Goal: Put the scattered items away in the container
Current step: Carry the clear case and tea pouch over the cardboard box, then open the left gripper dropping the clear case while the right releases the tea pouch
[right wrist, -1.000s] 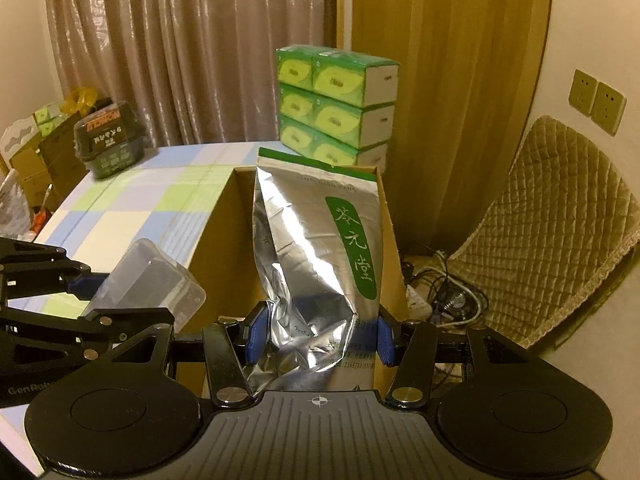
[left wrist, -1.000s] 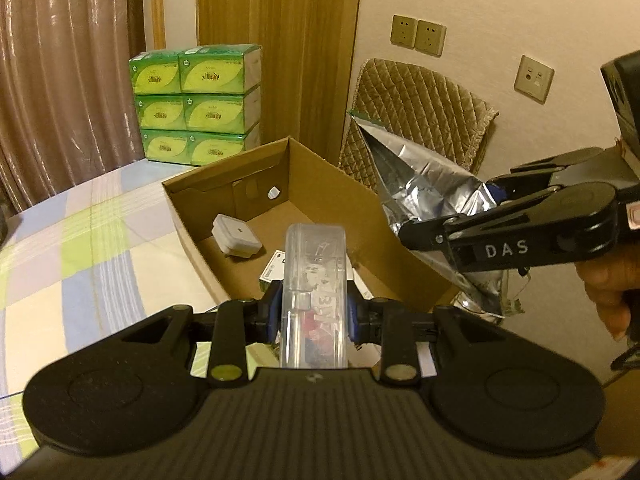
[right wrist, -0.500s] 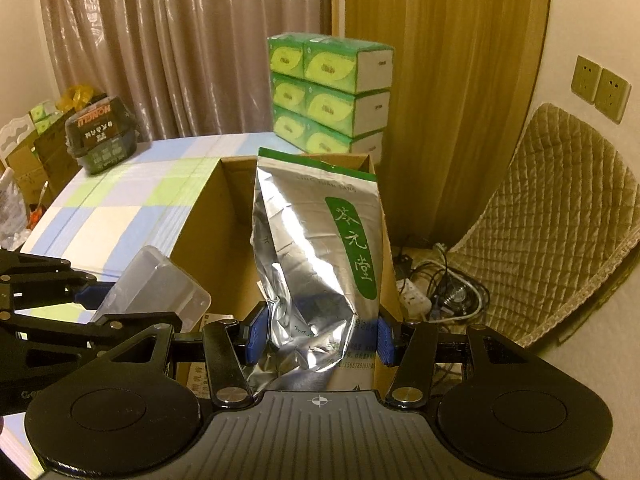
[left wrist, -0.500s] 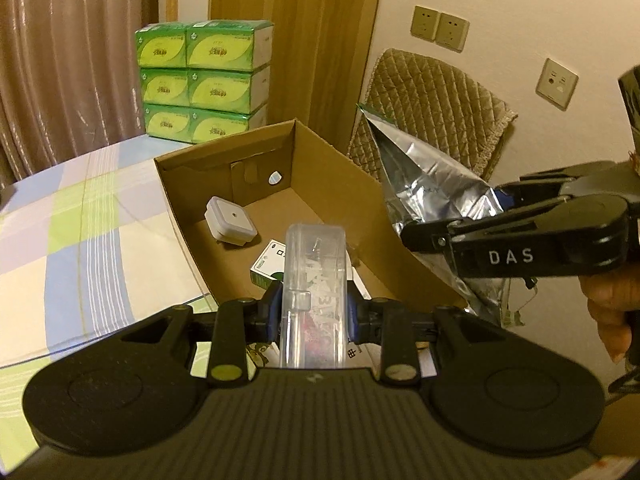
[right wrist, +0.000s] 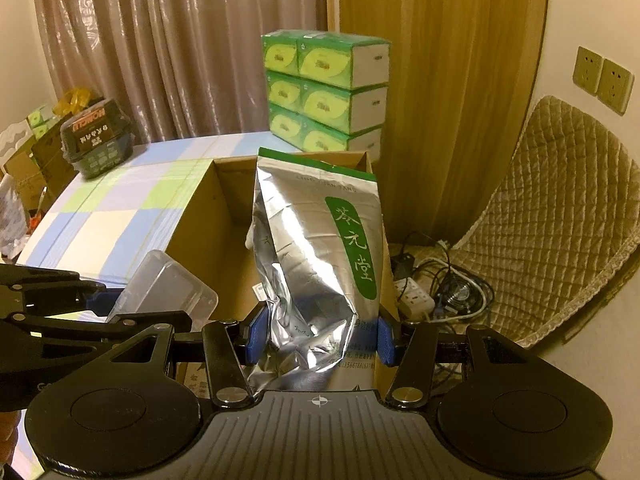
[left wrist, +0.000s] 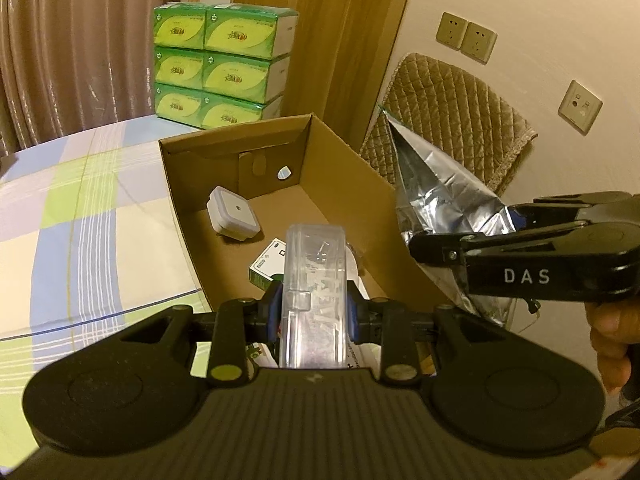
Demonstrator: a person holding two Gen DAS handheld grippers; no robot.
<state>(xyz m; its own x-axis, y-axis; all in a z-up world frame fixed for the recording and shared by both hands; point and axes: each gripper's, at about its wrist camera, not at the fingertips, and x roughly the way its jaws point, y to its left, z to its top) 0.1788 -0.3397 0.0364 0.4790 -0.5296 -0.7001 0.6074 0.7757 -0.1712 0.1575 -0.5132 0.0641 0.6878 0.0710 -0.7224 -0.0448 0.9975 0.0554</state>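
My left gripper (left wrist: 314, 312) is shut on a clear plastic case (left wrist: 314, 280) and holds it over the near end of the open cardboard box (left wrist: 188, 216). In the box lie a white square adapter (left wrist: 234, 218) and a small green-and-white packet (left wrist: 268, 264). My right gripper (right wrist: 318, 336) is shut on a silver foil tea bag (right wrist: 316, 248) with a green label, held upright above the box's right wall (right wrist: 192, 220). The right gripper (left wrist: 520, 256) and the bag (left wrist: 436, 184) show at the right of the left wrist view. The case (right wrist: 164, 290) shows at lower left of the right wrist view.
The box sits on a table with a checked cloth (left wrist: 80, 208). A stack of green tissue boxes (left wrist: 220, 68) stands behind it. A quilted chair (right wrist: 560, 216) and a power strip with cables (right wrist: 416, 296) are at the right. A dark container (right wrist: 96, 140) sits far left.
Both grippers have moved forward and over the box with their loads. More of the box's inside shows now. Both grips are unchanged.
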